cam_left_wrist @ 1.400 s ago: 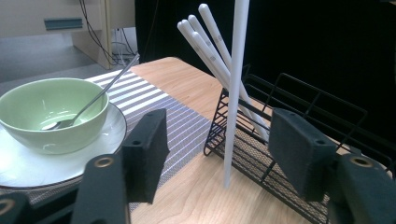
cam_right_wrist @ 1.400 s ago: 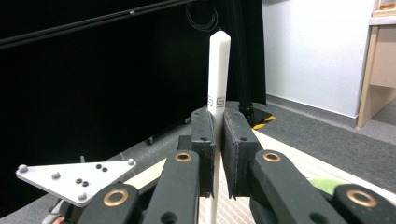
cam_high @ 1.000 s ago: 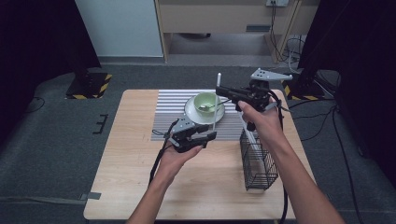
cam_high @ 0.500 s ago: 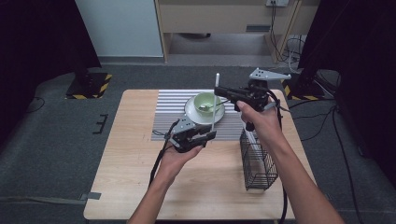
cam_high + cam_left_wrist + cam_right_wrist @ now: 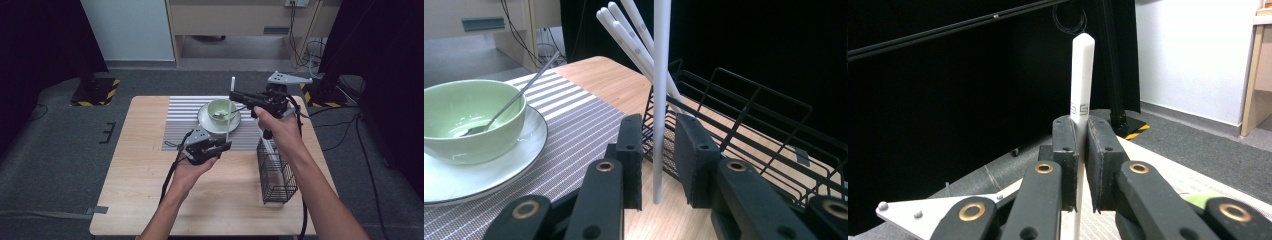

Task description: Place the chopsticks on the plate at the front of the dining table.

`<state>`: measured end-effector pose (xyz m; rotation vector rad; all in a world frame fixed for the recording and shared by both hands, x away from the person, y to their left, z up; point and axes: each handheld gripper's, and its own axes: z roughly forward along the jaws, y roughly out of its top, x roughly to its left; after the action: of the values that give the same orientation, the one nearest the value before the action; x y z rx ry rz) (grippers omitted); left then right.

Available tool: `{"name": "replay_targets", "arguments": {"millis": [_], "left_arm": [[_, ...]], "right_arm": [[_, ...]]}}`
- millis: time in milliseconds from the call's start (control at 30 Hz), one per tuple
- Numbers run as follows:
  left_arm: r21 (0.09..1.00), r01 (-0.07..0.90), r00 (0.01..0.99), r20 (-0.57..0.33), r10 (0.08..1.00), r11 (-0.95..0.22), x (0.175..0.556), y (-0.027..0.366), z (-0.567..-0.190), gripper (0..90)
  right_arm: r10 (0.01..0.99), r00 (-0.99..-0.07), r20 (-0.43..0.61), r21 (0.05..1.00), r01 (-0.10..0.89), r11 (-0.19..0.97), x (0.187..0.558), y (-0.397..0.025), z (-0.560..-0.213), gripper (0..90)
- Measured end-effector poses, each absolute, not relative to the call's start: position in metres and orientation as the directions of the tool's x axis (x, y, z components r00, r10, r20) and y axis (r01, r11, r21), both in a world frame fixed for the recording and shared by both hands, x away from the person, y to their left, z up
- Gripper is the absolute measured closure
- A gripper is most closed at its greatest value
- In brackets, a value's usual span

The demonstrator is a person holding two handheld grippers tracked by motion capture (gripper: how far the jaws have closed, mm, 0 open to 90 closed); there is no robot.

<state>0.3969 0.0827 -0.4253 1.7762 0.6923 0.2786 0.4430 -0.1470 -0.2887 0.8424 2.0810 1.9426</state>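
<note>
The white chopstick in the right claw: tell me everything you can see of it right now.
The white chopstick is a slim, smooth, round stick, plastic by the look, with a rounded top end and a small grey printed mark just above the grip. It stands about upright over the table. The right claw is shut on it near its upper end. Its lower part hangs between the jaws of the left claw, which are apart and not touching it. Its lower tip hangs free, close to the black wire basket.

I see a pale green bowl [image 5: 223,108] on a white plate [image 5: 206,122], a grey-and-white striped mat [image 5: 182,115], and a black wire basket [image 5: 276,172].
</note>
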Motion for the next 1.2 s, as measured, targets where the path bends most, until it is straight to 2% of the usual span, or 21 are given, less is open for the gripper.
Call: {"name": "replay_targets", "arguments": {"millis": [567,933,1200], "left_arm": [[0.929,0.322,0.802,-0.164,0.574,-0.184,0.396,0.080,-0.434,76.9],[0.931,0.320,0.802,-0.168,0.573,-0.175,0.395,0.080,-0.437,85.0],[0.931,0.322,0.800,-0.170,0.575,-0.174,0.395,0.079,-0.438,85.5]], "right_arm": [[0.505,-0.827,0.247,0.959,0.282,-0.008,0.443,-0.149,-0.287,84.0],[0.501,-0.829,0.250,0.958,0.285,-0.006,0.443,-0.148,-0.287,83.9],[0.499,-0.830,0.247,0.958,0.286,0.001,0.444,-0.147,-0.287,83.9]]}}
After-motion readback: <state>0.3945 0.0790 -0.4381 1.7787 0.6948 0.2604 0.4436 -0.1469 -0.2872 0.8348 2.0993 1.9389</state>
